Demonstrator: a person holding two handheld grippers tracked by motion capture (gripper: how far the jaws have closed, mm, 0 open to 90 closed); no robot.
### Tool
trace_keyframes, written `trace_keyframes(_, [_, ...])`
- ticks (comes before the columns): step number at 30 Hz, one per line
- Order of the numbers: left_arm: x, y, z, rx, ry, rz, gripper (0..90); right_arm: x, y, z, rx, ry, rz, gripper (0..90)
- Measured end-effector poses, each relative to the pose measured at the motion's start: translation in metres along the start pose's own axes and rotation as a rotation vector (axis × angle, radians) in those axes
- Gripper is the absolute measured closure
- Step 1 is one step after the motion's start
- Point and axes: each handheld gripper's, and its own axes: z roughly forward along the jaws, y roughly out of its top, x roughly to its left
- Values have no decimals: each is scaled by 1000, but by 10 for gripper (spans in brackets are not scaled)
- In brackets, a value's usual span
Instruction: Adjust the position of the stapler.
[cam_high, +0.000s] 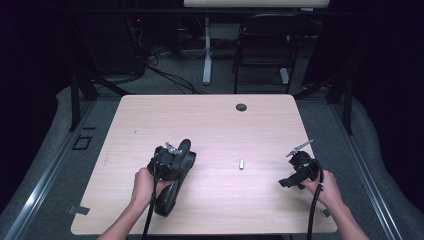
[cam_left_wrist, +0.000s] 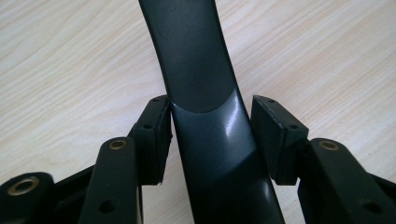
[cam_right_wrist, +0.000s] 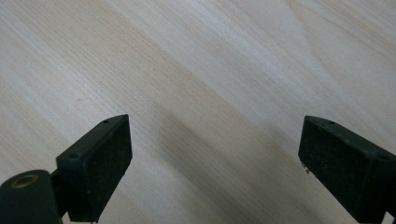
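Note:
A long, curved dark object (cam_high: 167, 200) lies on the wooden table (cam_high: 210, 125) at the front left, its far end at about the table's middle line. My left gripper (cam_high: 175, 167) sits over its middle, held by a hand from below. In the left gripper view the object (cam_left_wrist: 196, 56) runs up between the jaws, matte above and glossy grey below. Both pads (cam_left_wrist: 154, 140) lie against its sides. My right gripper (cam_high: 291, 181) rests at the front right, held by the other hand. Its jaws (cam_right_wrist: 215, 121) stand wide apart over bare wood.
A small pale metal piece (cam_high: 241, 164) lies on the table between the two grippers. A round cable hole (cam_high: 241, 107) sits near the far edge. Beyond the table stand a dark chair (cam_high: 265, 45) and a white desk leg (cam_high: 206, 50).

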Motion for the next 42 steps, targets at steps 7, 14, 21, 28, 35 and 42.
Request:
trace_keyframes(7, [-1,0,2,-29,-76,52,526,1,-1,1,-16,9,10,95])
trace_keyframes(14, [-3,0,3,-45,-110,92,548,0,1,1,6,6,-16,96])
trace_keyframes(21, [-14,1,4,-66,-161,208,566,1,1,1,2,9,-11,96])
trace_keyframes(28, [-12,-1,5,-84,-196,227,567,2,1,1,4,11,-14,97])
trace_keyframes(35, [-12,-1,5,-90,-222,253,567,3,2,2,12,10,-20,96])
trace_keyframes(42, [-11,-1,7,-105,-273,293,568,5,2,6,-19,13,6,94])
